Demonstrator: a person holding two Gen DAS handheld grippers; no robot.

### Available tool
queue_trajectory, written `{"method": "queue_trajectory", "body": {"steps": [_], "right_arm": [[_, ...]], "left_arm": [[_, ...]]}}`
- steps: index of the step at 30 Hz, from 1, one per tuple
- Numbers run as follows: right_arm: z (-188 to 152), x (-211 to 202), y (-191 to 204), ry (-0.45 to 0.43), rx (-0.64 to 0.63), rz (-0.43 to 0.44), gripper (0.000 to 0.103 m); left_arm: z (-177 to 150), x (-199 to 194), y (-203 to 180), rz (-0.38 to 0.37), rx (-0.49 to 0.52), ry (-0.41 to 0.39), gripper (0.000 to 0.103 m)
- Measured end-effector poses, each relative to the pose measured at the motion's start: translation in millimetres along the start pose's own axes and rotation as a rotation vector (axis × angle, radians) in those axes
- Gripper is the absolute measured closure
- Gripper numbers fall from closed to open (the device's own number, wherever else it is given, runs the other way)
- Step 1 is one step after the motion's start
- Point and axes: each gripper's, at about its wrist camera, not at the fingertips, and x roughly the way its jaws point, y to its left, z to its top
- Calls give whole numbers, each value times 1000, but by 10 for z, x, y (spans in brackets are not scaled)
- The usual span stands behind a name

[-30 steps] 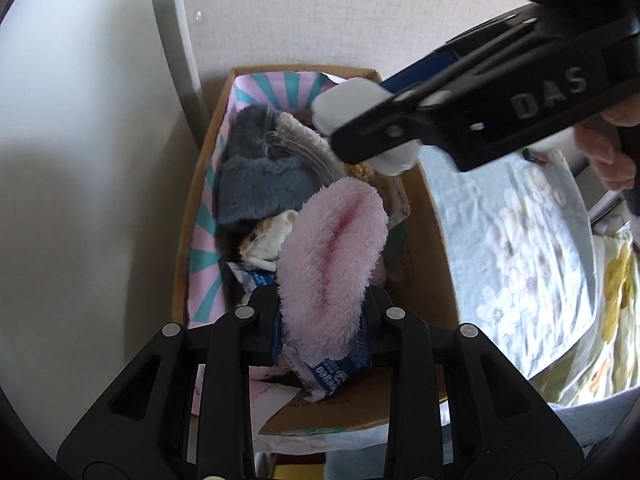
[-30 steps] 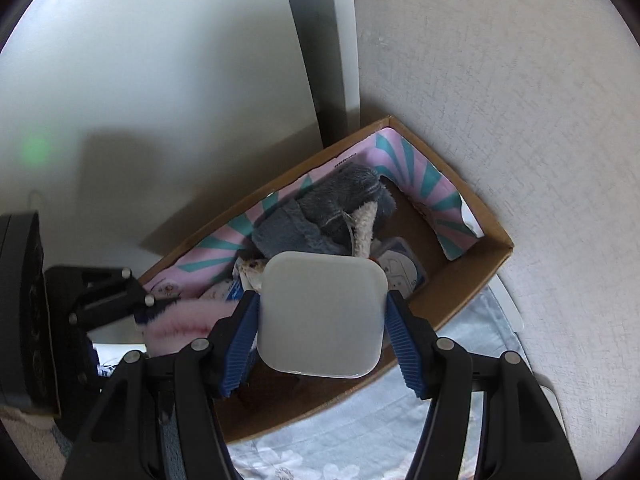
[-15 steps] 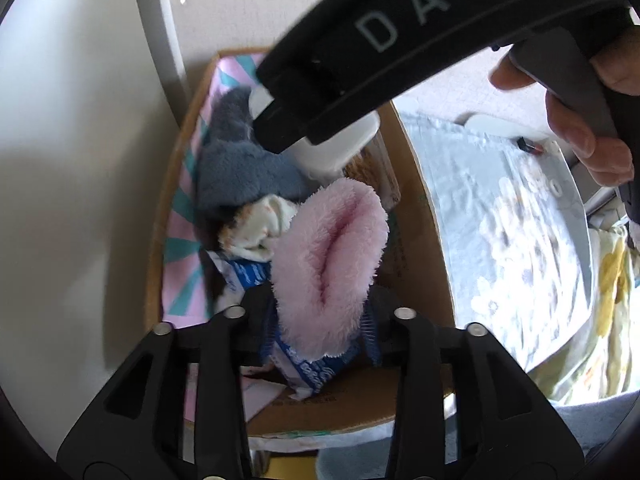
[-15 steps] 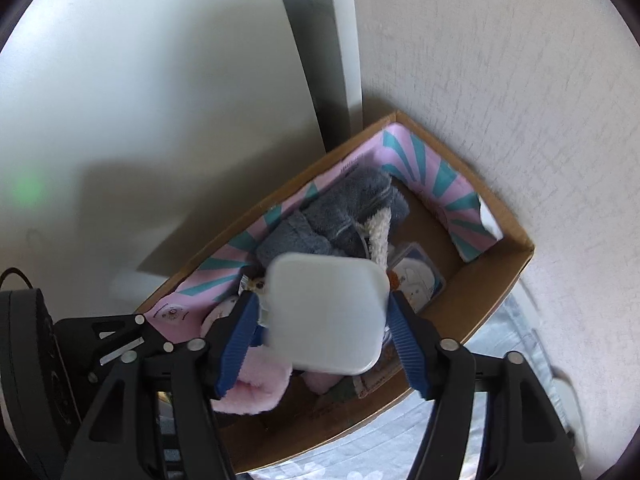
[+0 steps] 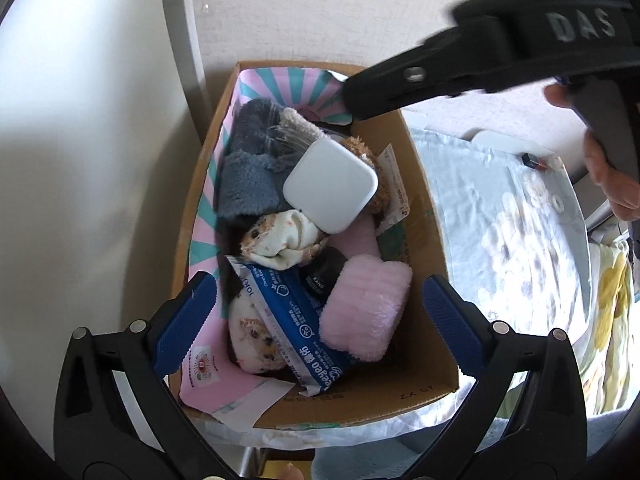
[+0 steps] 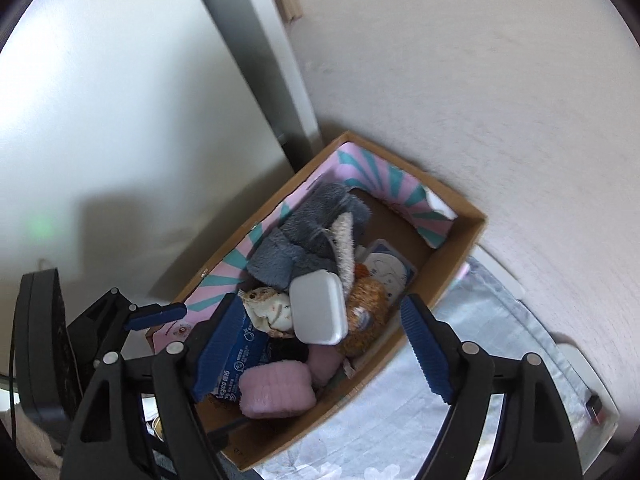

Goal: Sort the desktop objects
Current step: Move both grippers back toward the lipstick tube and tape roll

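Inside the cardboard box (image 5: 430,236), the pink fluffy roll (image 5: 366,306) is lying at the near end with its long axis running across the box, and the white square case (image 5: 330,184) is resting tilted on the pile just beyond it. The left gripper (image 5: 320,314) and right gripper (image 6: 316,354) are both opening above the box, with nothing between the jaws. Only the left wrist view is showing a hand (image 5: 612,176) on the right gripper's handle, while the right wrist view is showing bare wall rising close behind the box's far rim.
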Motion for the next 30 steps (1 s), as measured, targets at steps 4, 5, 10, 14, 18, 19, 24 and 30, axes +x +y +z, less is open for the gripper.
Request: {"method": "queue_trajectory", "body": {"steps": [4,5,10,14,18,19,24,30], "right_arm": [[-133,-340,-115,-78,32,-54,25],[-160,-411,-159,-93,49,-59,25],[-360,-812,-404,-179,129,-141,25],[-566,-1072,-550,-221,161,-241,25],[-788,-1155,-790,-208,207,-290,25],[-861,-1169,-861,-206,226,-301,25],[-1278,-1281,-1130,-204,288,-375,25],[-1789,-1341,-1436,-185,391,-380,25]], "left_arm": [[-23,-12,-102,-2,12,-11,0],[65,-34,-54,-3,16,-14,0],[162,-195,-254,3,63,-46,0],[244,-304,-357,1,91,-83,0],[367,-341,-525,-25,118,-94,0],[396,-336,-585,-32,130,-96,0],[500,-260,-880,-46,177,-102,0],[604,-116,-1292,-109,232,-80,0]]}}
